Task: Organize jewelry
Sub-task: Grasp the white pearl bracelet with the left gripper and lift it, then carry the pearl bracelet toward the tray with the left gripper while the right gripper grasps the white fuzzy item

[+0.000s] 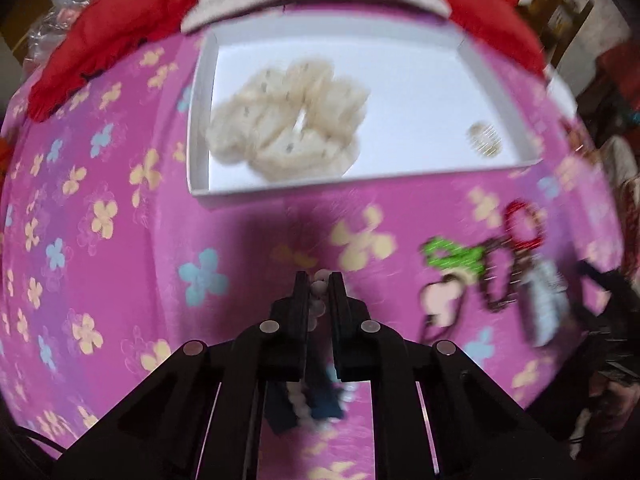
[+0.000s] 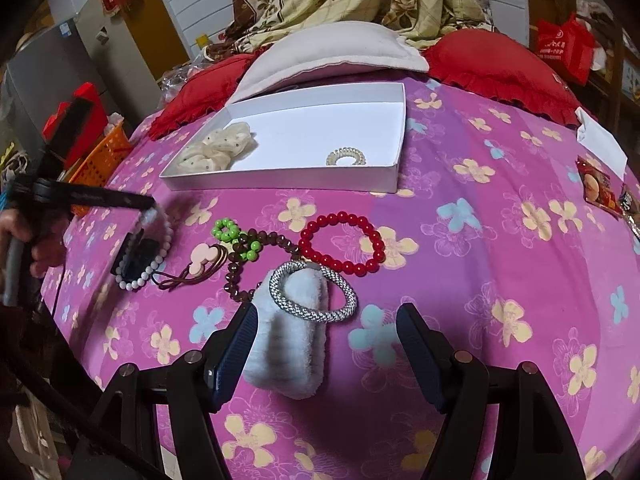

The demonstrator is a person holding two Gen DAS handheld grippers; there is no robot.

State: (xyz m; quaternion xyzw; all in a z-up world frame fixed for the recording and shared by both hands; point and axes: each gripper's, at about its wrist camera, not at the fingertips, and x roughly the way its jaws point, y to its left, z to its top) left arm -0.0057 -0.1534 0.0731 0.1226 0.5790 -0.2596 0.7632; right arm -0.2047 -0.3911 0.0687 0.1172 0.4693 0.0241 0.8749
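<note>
My left gripper is shut on a white bead bracelet and holds it above the pink floral bedspread; the right wrist view shows that bracelet hanging from the left gripper. A white box holds a cream scrunchie and a clear coil hair tie. My right gripper is open, its fingers on either side of a grey fluffy band with a silver bracelet on it. A red bead bracelet, brown bead bracelet, green bead tie and pink charm tie lie nearby.
Red pillows and a white pillow lie behind the box. An orange basket stands off the left edge of the bed. Snack packets and white paper lie at the right.
</note>
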